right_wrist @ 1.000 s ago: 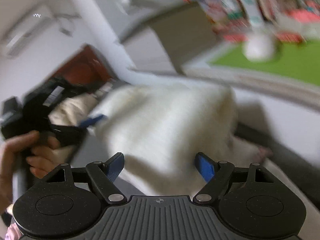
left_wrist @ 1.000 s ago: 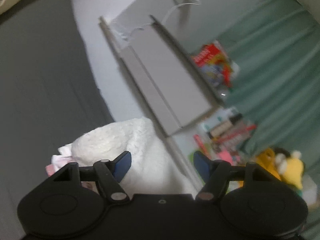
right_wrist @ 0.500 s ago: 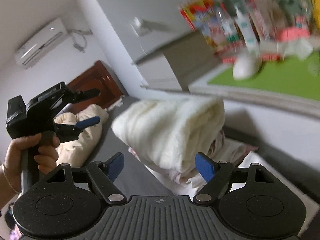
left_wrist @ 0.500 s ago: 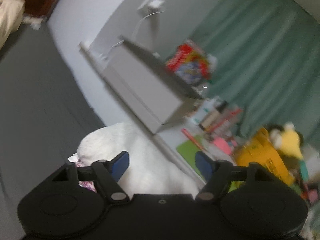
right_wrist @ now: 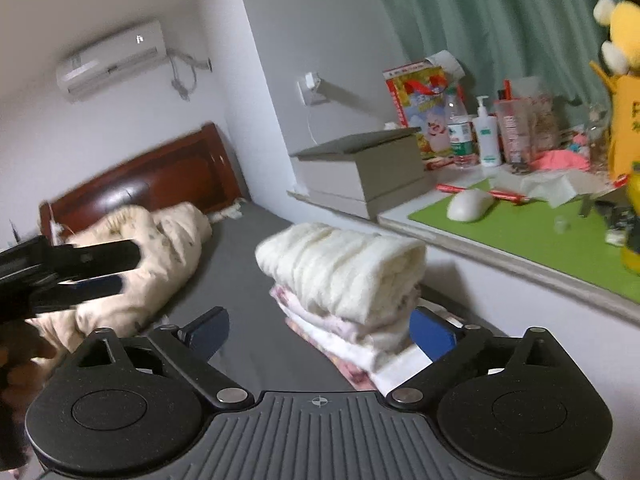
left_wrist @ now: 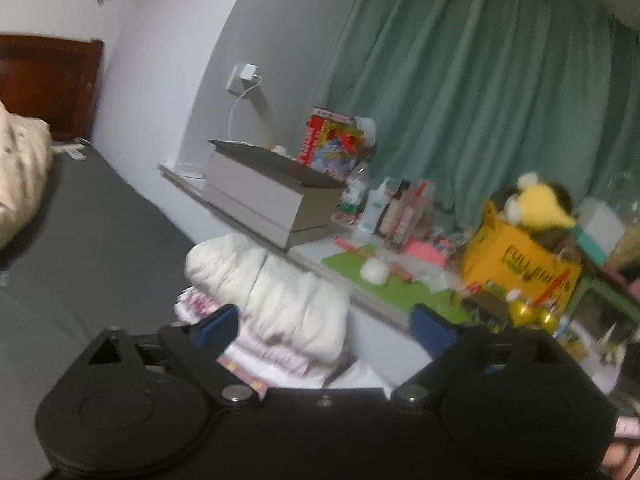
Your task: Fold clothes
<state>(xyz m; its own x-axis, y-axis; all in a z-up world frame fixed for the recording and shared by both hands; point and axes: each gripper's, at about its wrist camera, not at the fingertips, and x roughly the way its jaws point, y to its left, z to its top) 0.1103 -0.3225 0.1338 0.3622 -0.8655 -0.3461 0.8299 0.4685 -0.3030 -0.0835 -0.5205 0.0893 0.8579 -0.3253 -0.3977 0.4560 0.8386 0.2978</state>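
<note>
Nearest the lens, the right hand-held gripper shows ribbed black plastic and two blue pads; its jaws are opening, standing wide apart with nothing pressed between them. The left hand-held gripper is the same matte black, its jaws likewise opening and empty, and it also appears at the left edge of the right wrist view, gripped by a hand.

Just beyond the pads sits the stack of folded clothes on the smooth grey bed: a thick, fluffy cream fleece rolled into a soft rounded block on top, with thin pink-patterned white garments layered flat beneath it. The stack lies close beside the white counter.

Farther off, a lumpy cream duvet is bunched near the glossy dark wood headboard. On the counter lie a flat green mat, a smooth white mouse and a boxy grey case, before pleated green curtains
</note>
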